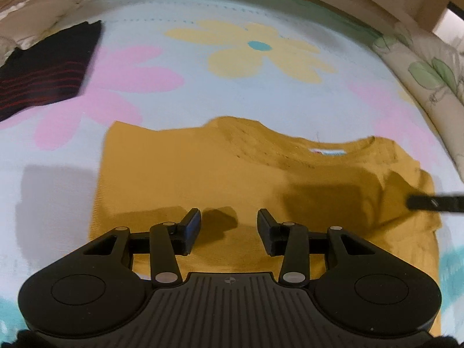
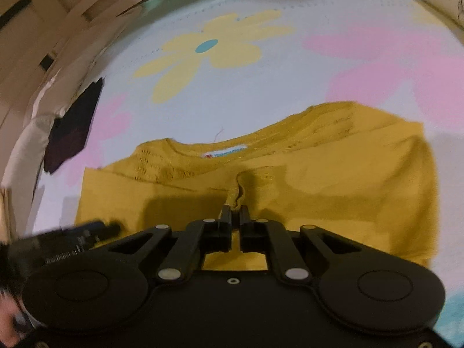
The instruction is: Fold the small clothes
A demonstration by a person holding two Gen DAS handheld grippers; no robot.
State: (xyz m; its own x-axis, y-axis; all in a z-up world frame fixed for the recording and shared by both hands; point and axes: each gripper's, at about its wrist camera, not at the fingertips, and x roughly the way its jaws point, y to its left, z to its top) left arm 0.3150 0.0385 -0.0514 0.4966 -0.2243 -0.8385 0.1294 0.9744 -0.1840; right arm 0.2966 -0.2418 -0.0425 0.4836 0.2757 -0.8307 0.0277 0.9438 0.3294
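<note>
A mustard-yellow knitted top [image 1: 220, 179] lies on the pale flower-printed blanket [image 1: 203, 92], directly ahead of and beneath the left gripper [image 1: 229, 226], whose jaws stand apart above it. The right gripper [image 2: 235, 213] sits over the top's near part with a fold of it pinched between its fingers. A folded black garment with red stripes [image 1: 49, 69] lies well apart, far ahead to the left of both grippers.

Ahead of my tongs I see a pale blue blanket [image 1: 203, 92] with yellow and pink flowers, a leaf-print pillow [image 1: 429, 69] far right, beige wall [image 2: 37, 29] beyond.
</note>
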